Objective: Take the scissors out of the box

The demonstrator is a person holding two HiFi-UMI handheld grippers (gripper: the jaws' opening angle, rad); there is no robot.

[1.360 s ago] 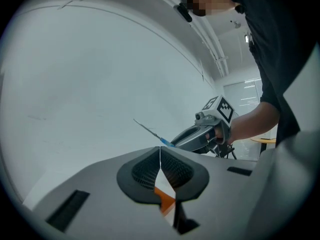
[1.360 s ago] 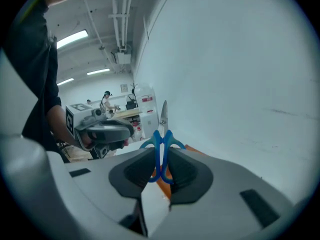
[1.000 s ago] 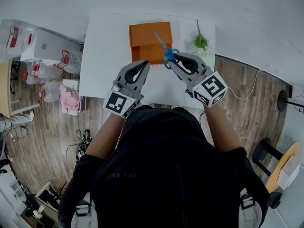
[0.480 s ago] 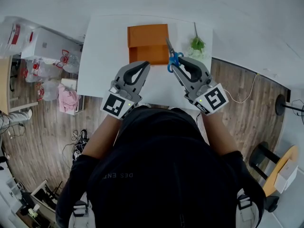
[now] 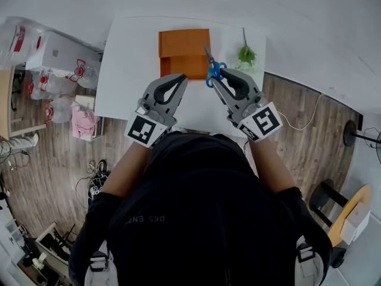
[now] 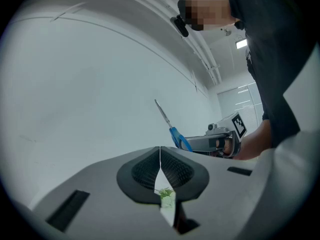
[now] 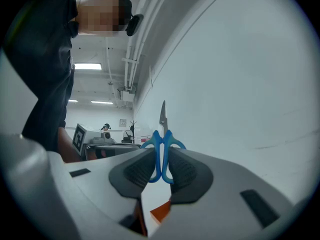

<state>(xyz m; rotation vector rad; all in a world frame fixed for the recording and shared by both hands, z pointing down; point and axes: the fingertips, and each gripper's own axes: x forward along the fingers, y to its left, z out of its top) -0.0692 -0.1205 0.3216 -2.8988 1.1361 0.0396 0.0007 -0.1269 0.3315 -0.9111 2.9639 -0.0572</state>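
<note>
The scissors (image 5: 212,69) have blue handles and a short metal blade that points away from me, above the right edge of the open orange box (image 5: 184,52). My right gripper (image 5: 218,77) is shut on the scissors' handles. In the right gripper view the blue loops (image 7: 161,156) sit pinched between the dark pads, with the blade standing up. My left gripper (image 5: 180,80) hovers just in front of the box's near side, shut with nothing in it. In the left gripper view its tips (image 6: 160,152) meet, and the scissors (image 6: 171,126) show beyond them in the right gripper (image 6: 216,142).
The box lies at the far middle of a white table (image 5: 131,70). A small green plant sprig (image 5: 246,55) lies to the right of the box. Wood floor flanks the table, with bags and cartons (image 5: 56,70) on the left and a cable (image 5: 306,115) on the right.
My right gripper has carried the scissors a little right, from over the box's middle to its right edge, and their blade now points straighter away. The left gripper has kept still.
</note>
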